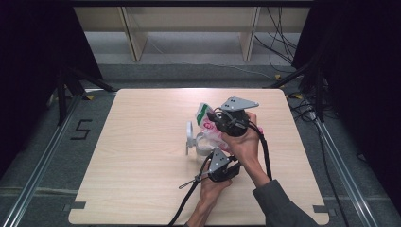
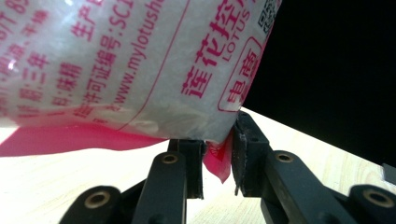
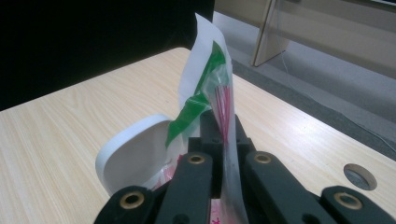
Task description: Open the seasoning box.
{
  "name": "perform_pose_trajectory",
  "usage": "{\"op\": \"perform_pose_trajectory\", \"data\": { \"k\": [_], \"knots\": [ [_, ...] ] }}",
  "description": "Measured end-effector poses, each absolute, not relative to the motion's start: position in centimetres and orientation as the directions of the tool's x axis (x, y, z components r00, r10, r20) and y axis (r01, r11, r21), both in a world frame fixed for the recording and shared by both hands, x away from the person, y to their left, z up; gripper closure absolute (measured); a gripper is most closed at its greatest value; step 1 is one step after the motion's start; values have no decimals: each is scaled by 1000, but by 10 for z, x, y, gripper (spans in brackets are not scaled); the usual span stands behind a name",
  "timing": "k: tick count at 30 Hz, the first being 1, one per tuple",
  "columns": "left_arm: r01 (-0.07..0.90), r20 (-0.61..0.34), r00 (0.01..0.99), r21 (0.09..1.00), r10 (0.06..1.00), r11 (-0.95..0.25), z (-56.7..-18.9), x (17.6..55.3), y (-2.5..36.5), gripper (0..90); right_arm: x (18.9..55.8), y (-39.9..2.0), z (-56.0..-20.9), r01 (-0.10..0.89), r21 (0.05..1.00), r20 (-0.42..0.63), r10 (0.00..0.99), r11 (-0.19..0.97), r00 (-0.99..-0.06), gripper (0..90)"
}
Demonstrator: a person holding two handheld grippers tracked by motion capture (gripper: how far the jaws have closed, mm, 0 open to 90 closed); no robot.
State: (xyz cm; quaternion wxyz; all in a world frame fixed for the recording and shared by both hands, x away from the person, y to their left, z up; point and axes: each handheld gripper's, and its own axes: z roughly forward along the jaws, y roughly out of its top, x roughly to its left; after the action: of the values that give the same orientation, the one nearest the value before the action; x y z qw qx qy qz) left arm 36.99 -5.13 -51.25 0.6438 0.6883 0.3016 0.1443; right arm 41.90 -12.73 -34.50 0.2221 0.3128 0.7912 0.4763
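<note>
A clear plastic bag [image 1: 208, 126] with pink print and a green-striped top is held above the table between both grippers. My right gripper [image 1: 213, 121] is shut on its upper edge [image 3: 205, 88], the film pinched flat between the jaws [image 3: 223, 135]. My left gripper [image 1: 211, 152] is below it, shut on the bag's pink lower corner [image 2: 217, 161]. White granules fill the bag [image 2: 130, 60]. Under the bag stands a clear jar [image 1: 203, 147] with its white lid [image 1: 190, 137] swung open; the lid [image 3: 135, 154] lies just behind the bag.
The wooden table [image 1: 142, 179] has free room on its left half and along the front. Cables trail from both grippers toward the near edge. Wooden shelf legs [image 1: 135, 42] and dark stands are on the floor beyond. A round hole [image 3: 359, 176] is in the tabletop.
</note>
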Motion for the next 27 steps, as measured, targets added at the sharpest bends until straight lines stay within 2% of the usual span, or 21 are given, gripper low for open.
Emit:
{"op": "perform_pose_trajectory", "data": {
  "k": [6,13,20,27],
  "knots": [
    [220,-193,781,975,594,29,-511,369,-54,755,419,-127,-343,267,889,-77,696,372,-714,900],
    [223,-193,782,974,593,24,-513,369,-53,754,418,-125,-346,300,883,-48,705,361,-708,900],
    [220,-186,784,975,592,14,-513,369,-53,755,420,-123,-347,270,886,-81,700,376,-709,900],
    [218,-183,782,976,595,14,-512,369,-52,755,419,-123,-347,304,882,-45,706,361,-706,900]
  ]
}}
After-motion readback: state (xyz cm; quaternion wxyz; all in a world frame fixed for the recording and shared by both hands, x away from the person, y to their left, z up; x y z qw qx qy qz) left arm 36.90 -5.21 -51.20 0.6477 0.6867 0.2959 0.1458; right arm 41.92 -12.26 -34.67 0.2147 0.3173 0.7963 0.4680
